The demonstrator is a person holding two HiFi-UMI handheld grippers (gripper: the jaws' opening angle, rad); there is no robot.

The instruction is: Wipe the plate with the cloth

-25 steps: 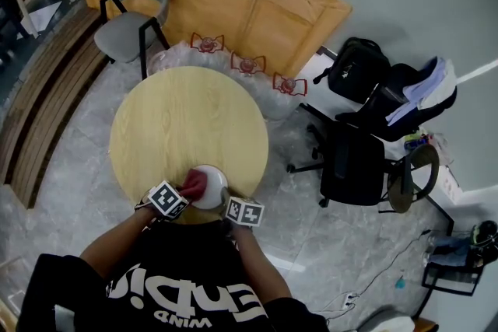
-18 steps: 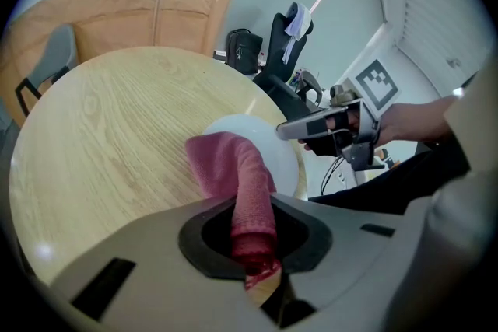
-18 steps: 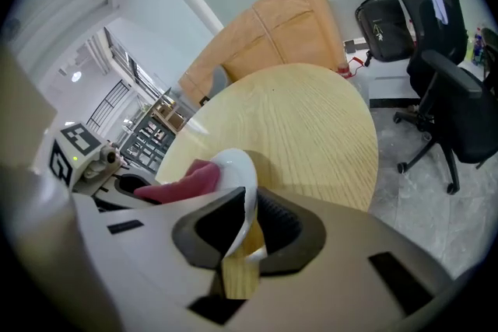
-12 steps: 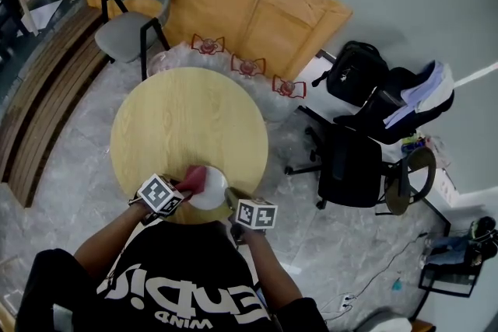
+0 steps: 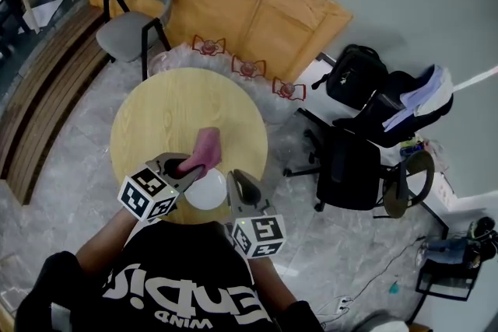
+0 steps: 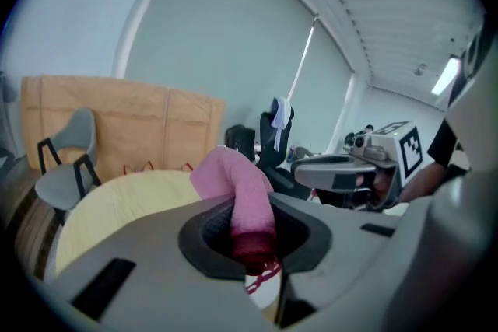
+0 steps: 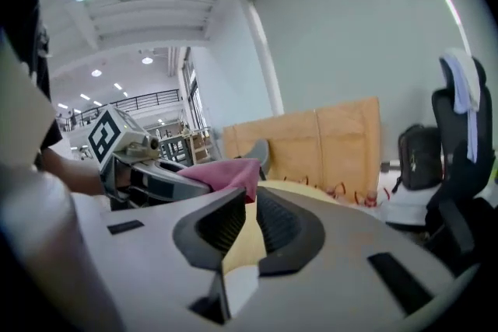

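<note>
Left tongs [image 5: 189, 166] clamp a pink cloth [image 5: 207, 144] raised at 12 o'clock of the round white plate [image 5: 206, 190], which sits at the round pale-wood bench's [image 5: 179, 113] 6 o'clock edge. Right tongs [image 5: 240, 184], narrowly parted, hold nothing. Likely next: lowering cloth onto plate.

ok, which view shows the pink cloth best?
The left gripper view: the pink cloth fills the centre, clamped in the jaws of the left gripper and bent over forward. The head view shows it small, just past the plate. The right gripper view catches only a corner.
</note>
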